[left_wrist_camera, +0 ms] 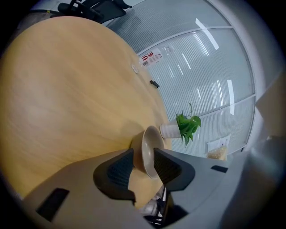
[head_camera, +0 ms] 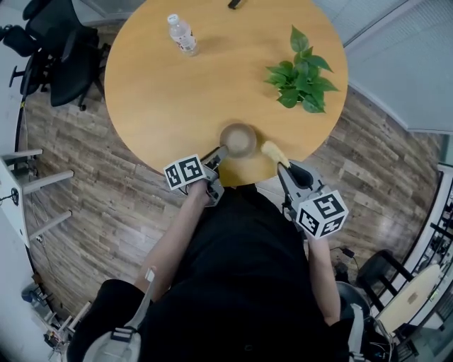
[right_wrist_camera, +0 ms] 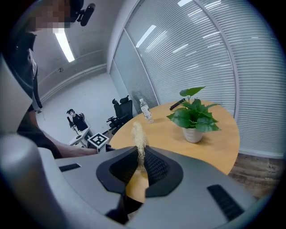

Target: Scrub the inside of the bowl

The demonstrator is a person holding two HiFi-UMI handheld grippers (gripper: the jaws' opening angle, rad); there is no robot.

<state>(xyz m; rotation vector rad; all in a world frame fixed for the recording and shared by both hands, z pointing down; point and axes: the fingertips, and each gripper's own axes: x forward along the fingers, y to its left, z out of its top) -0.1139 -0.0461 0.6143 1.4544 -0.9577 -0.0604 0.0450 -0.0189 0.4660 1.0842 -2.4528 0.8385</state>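
Left gripper view shows the left gripper (left_wrist_camera: 143, 155) released, its jaws spread wide to either side of the bowl's near wall. I see the rim standing between the pads and no clamping on it. The bowl (left_wrist_camera: 150, 137) rests upright on the round tabletop (head_camera: 177, 106), close to the near edge and just ahead of the person. In the right gripper view, the right gripper (right_wrist_camera: 140, 156) is clenched on a scrub brush (right_wrist_camera: 138, 136). The brush's pale fibre head stands up above the pads and its yellow handle runs down between them. From the head view I note the brush head hovering at the near edge, just right of the bowl and apart from it. A potted plant (head_camera: 301, 71) stands toward the right edge. A water bottle (head_camera: 182, 34) stands near the far left edge, and a small dark object (head_camera: 236, 3) lies at the far edge. Office chairs (head_camera: 53, 49) stand on the floor beyond the table's left side.
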